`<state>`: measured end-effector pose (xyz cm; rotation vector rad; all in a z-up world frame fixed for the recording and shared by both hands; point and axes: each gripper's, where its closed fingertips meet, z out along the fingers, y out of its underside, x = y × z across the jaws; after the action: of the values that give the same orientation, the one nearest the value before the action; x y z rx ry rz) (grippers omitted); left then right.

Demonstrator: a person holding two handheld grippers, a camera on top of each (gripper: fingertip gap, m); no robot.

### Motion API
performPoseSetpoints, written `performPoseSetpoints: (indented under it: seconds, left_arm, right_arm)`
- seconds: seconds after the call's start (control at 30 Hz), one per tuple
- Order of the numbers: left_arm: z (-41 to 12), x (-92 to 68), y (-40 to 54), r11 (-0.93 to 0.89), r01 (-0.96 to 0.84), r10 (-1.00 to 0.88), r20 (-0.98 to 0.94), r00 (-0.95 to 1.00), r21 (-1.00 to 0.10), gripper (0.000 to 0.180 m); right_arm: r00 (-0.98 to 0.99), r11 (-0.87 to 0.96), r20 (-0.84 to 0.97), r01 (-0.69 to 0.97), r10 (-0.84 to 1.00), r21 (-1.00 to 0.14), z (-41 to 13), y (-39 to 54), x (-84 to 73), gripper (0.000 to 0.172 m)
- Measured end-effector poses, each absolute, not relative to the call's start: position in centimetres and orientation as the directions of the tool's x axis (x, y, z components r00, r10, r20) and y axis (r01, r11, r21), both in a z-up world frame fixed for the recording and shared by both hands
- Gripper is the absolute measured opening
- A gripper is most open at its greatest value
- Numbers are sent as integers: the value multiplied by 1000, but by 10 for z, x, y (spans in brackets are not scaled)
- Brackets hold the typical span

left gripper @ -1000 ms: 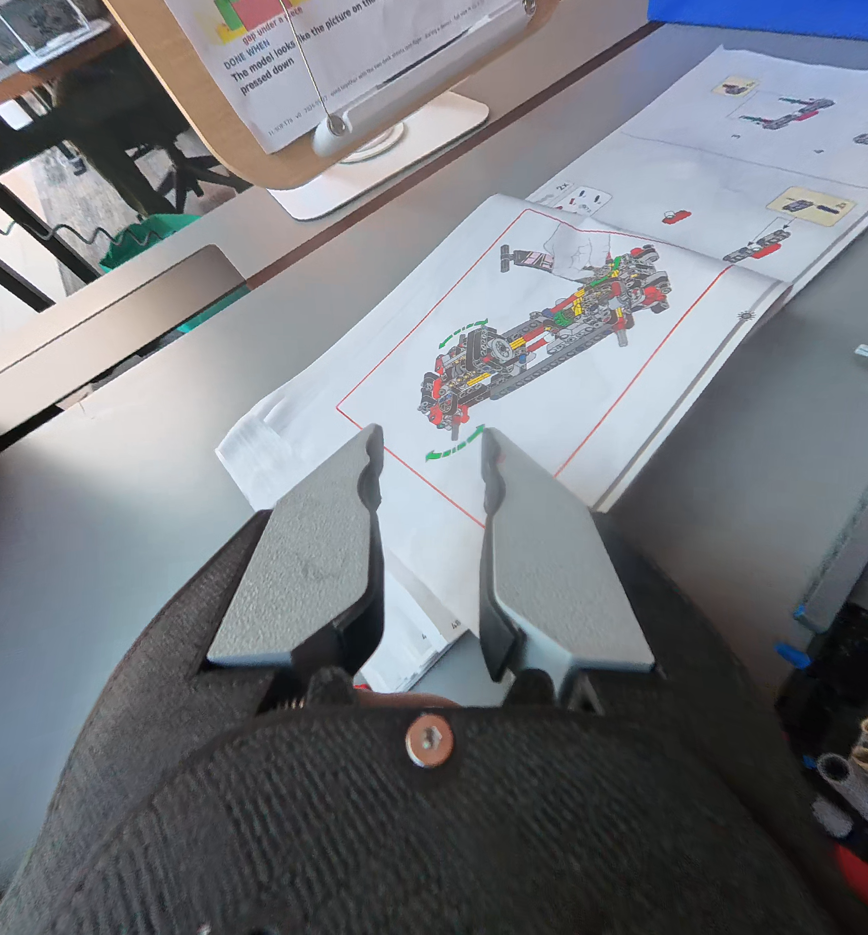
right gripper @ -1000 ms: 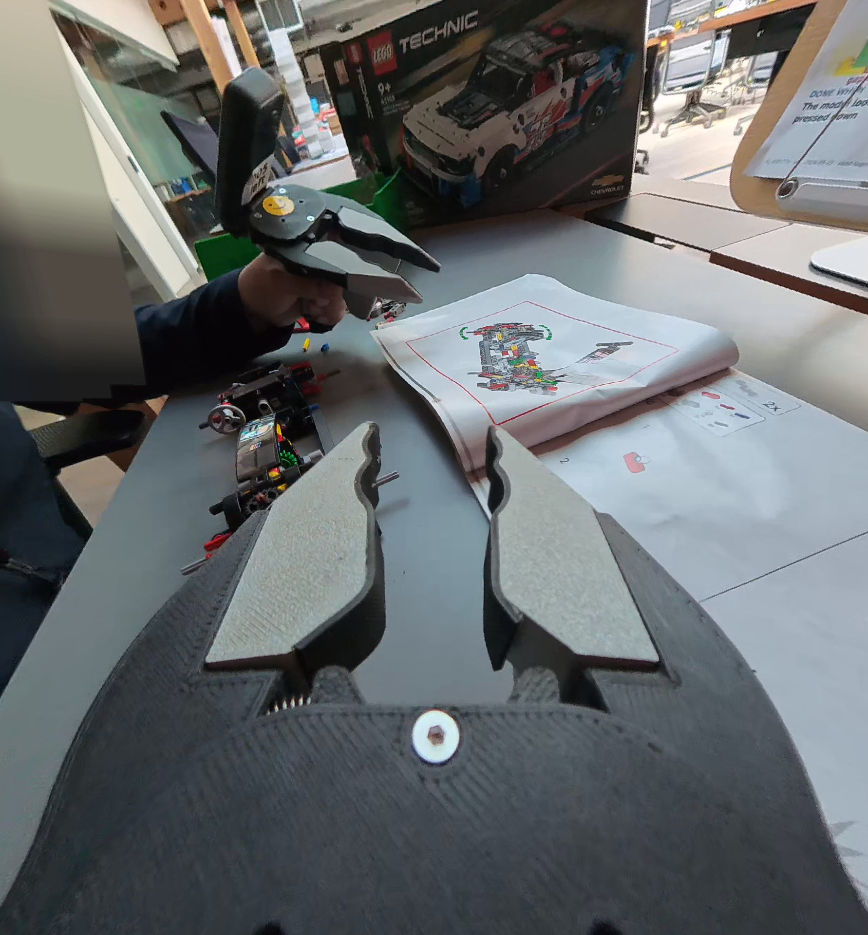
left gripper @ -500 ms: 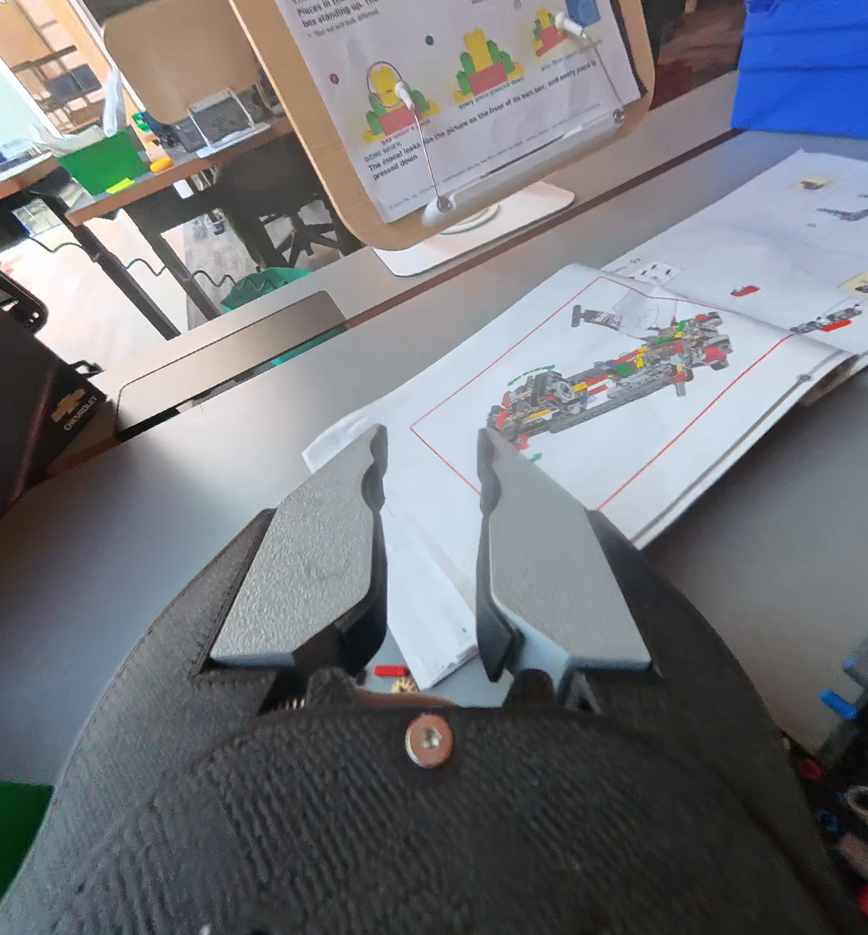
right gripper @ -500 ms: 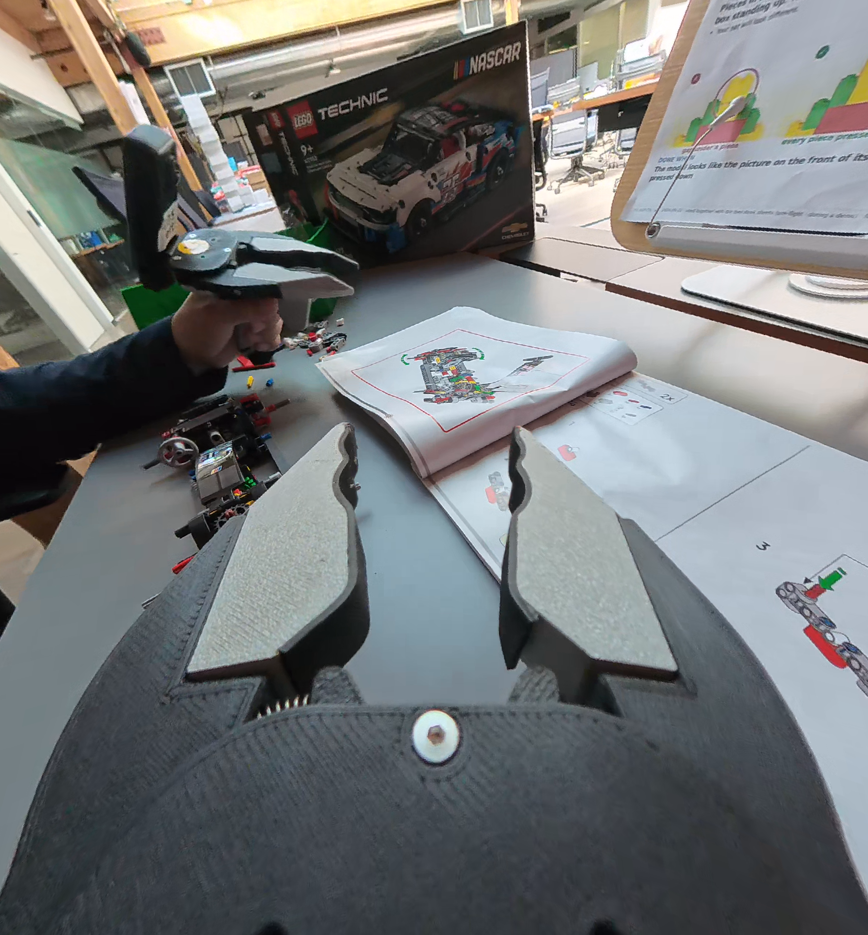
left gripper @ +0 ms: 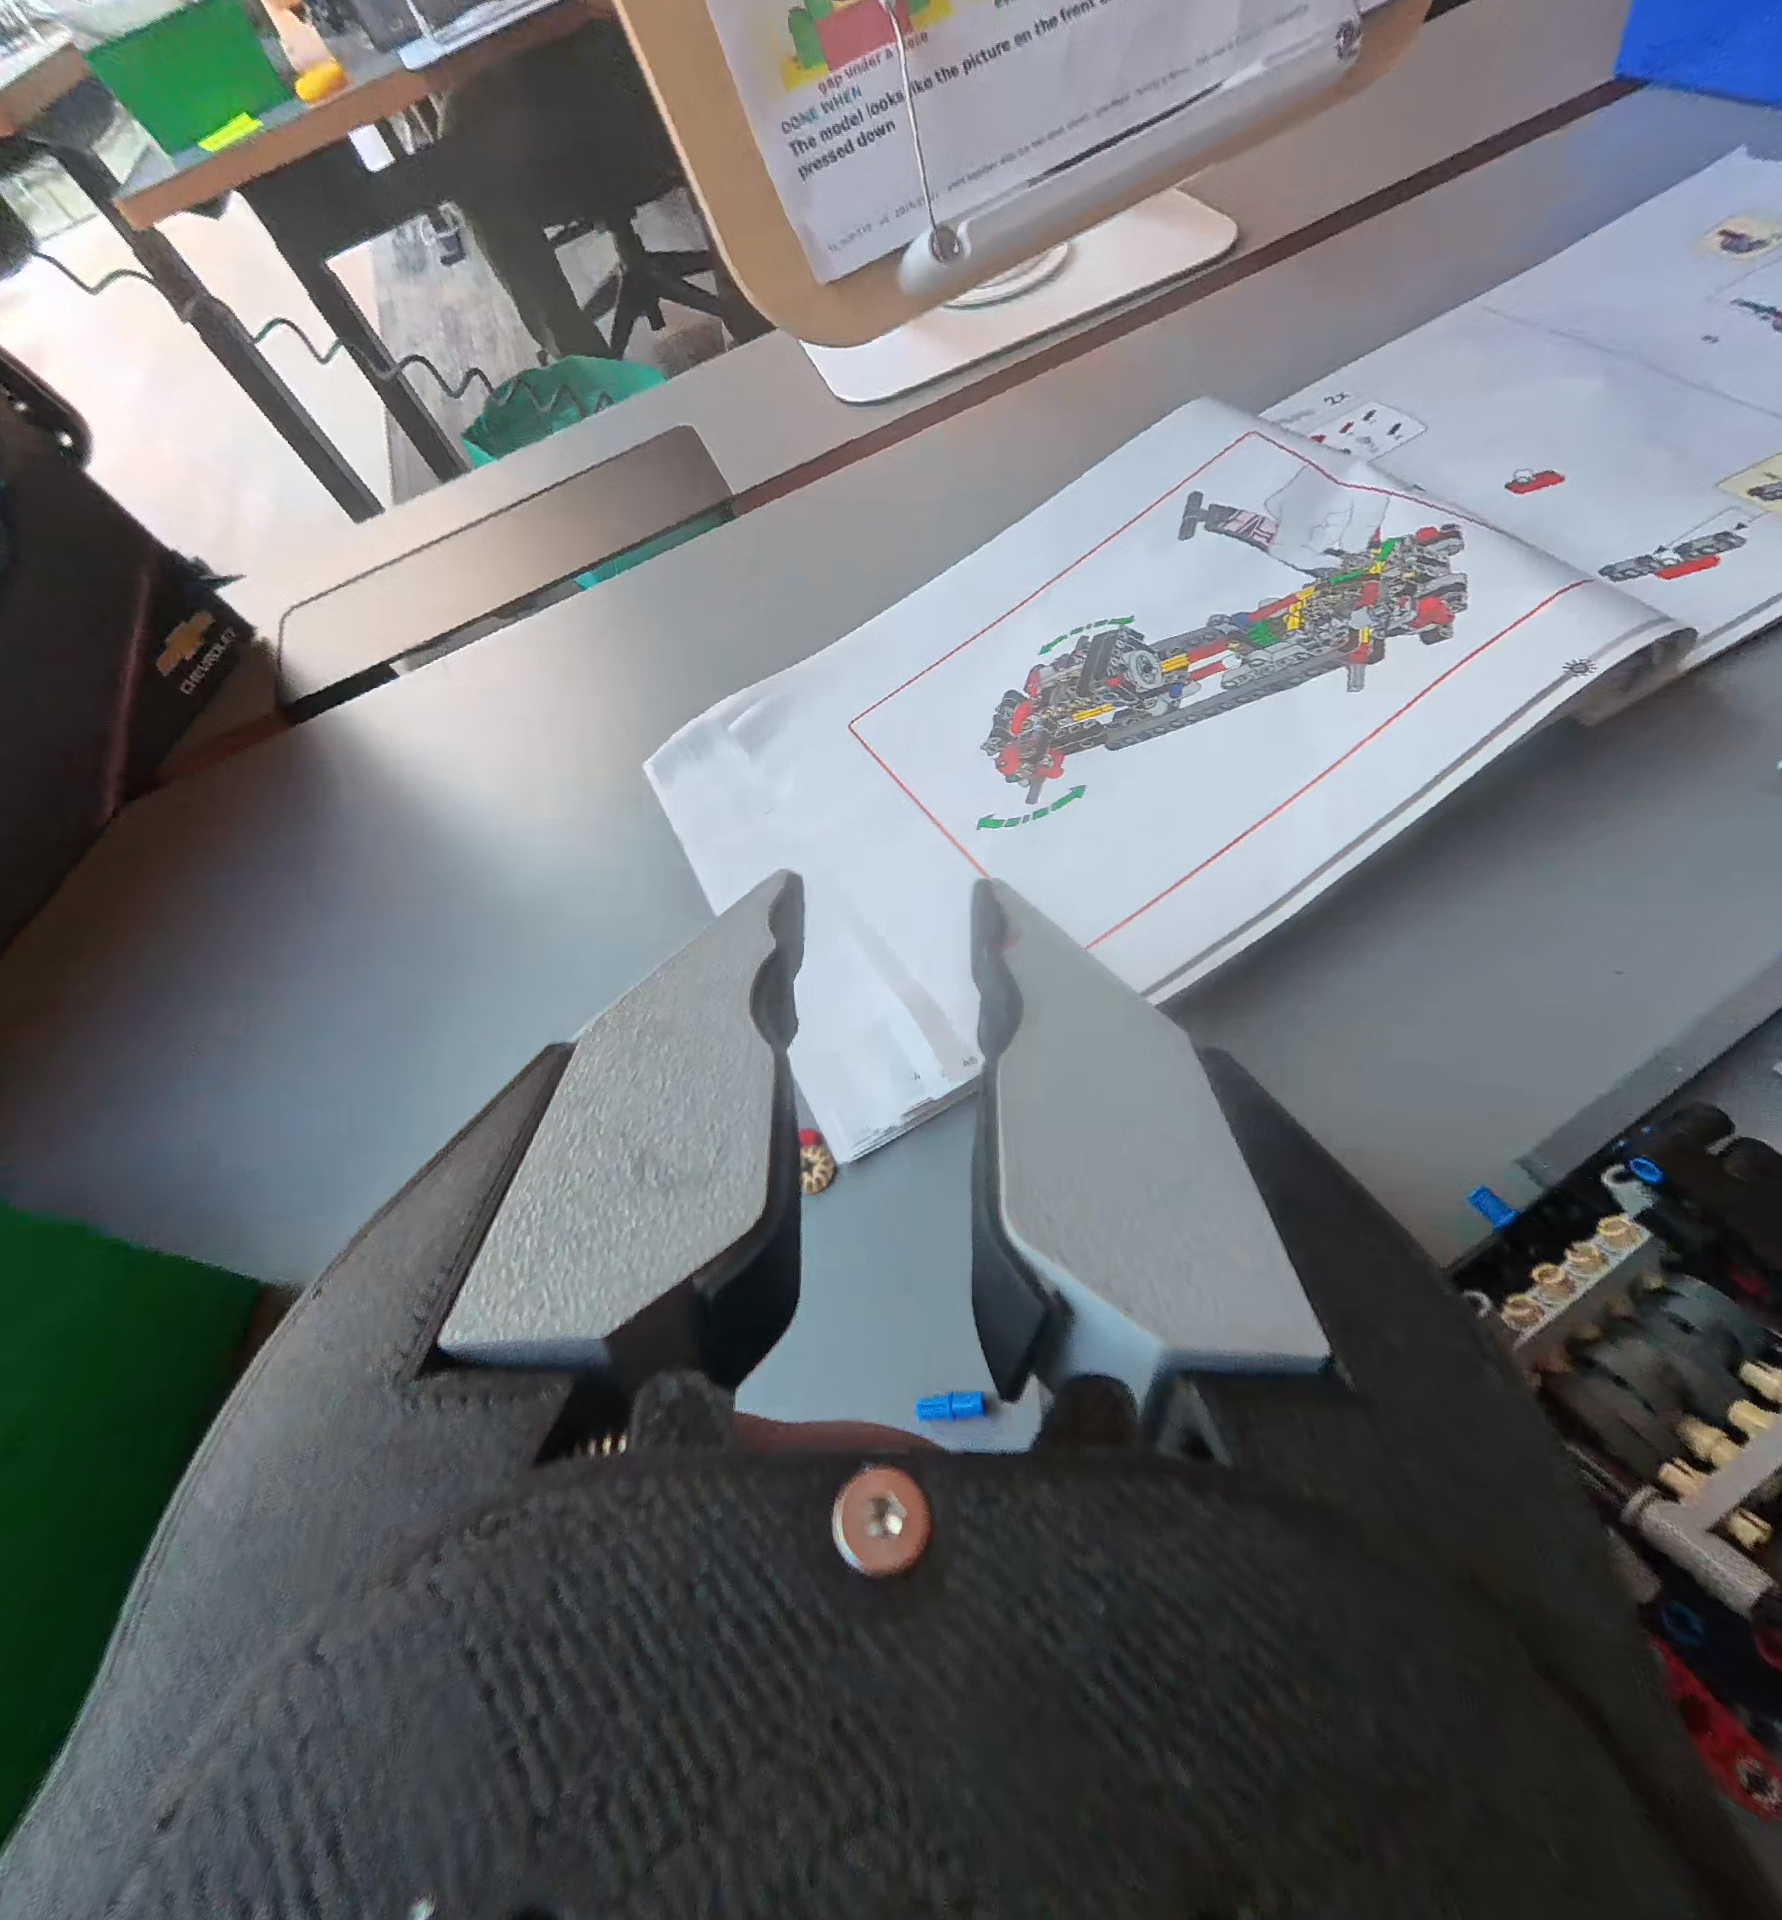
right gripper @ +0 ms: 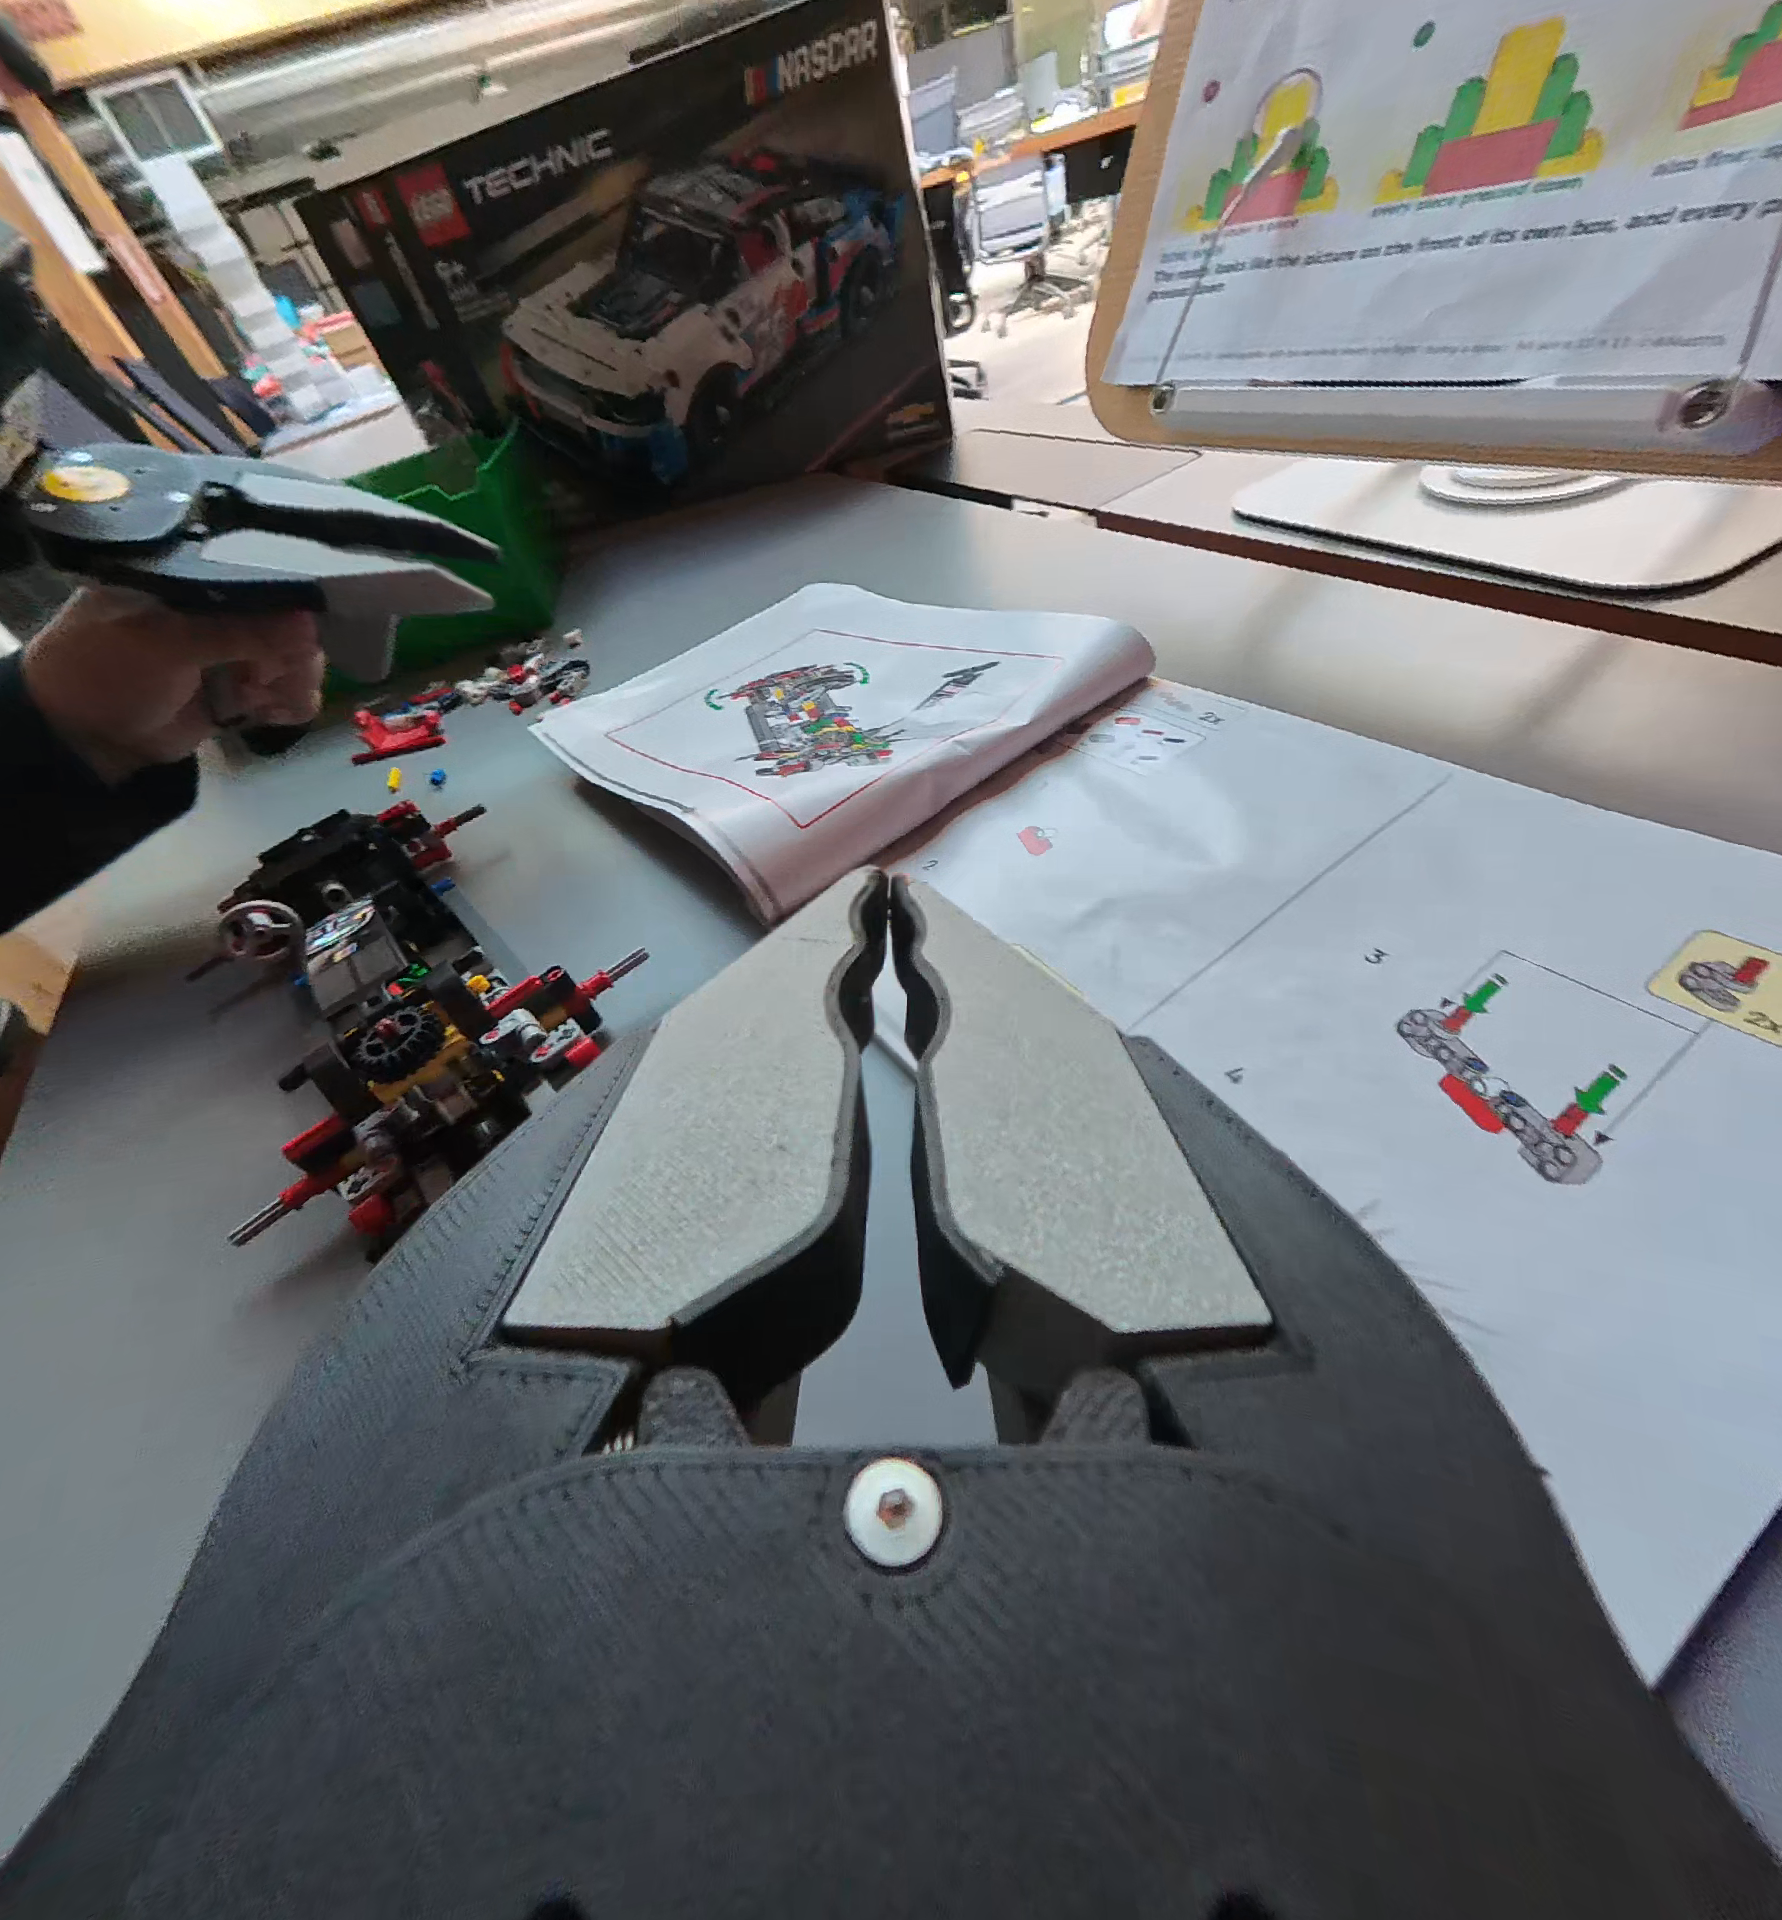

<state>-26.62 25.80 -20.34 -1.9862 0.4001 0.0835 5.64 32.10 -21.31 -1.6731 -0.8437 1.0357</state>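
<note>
My left gripper (left gripper: 887, 896) is open and empty. It hovers above the near corner of a white instruction booklet (left gripper: 1178, 727) on the grey table (left gripper: 347, 935). A small blue pin (left gripper: 949, 1406) and a tan gear (left gripper: 816, 1162) lie on the table under it. My right gripper (right gripper: 887, 883) is shut, tips touching with nothing between them, above the edge of the booklet (right gripper: 845, 717). A partly built brick car chassis (right gripper: 388, 997) lies to its left and also shows in the left wrist view (left gripper: 1697, 1351). The left gripper (right gripper: 487, 577), held in a hand (right gripper: 170, 686), is raised above loose bricks.
A black box with a car picture (right gripper: 638, 270) and a green bin (right gripper: 471, 520) stand at the back. A wooden sign stand (right gripper: 1489, 208) stands at the right rear. Loose red, yellow and blue pieces (right gripper: 399, 727) lie near the booklet. The booklet's open pages (right gripper: 1386, 1039) spread to the right. The gap from one gripper's tips to the other's is roughly 35 cm. The small blue pin (left gripper: 949, 1406) is about 12 cm from my left fingertips and 40 cm from my right.
My right gripper went from wide open to shut, closing on air. My left gripper's jaws narrowed slightly and its view tilted down again toward the booklet and table.
</note>
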Motion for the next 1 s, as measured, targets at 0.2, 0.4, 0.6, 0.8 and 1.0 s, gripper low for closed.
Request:
performPoseSetpoints:
  seconds: [0.2, 0.4, 0.6, 0.8, 1.0]
  left_arm:
    - [-185, -274, 253, -373, -246, -246, -161, 956, -895, 0]
    - [-168, -258, 266, -343, -199, -293, -96, 951, -918, 10]
    - [-132, -211, 278, -342, 154, -542, 329, 774, -927, 41]
    - [-40, -207, 255, -440, 615, -808, 588, 48, -655, 38]
    - [-139, -196, 307, -285, 75, -668, 254, 700, -956, 44]
  right_arm:
    - [454, -329, -301, -17, 839, -944, -205, 335, 71, 19]
    - [458, -336, -328, -66, 827, -940, -200, 340, 79, 27]
    - [496, -298, -287, -58, 819, -953, -197, 343, 81, 29]
    - [481, -286, -284, -72, 829, -956, -191, 341, 79, 29]
    - [486, -278, -254, -22, 836, -960, -199, 343, 72, 29]
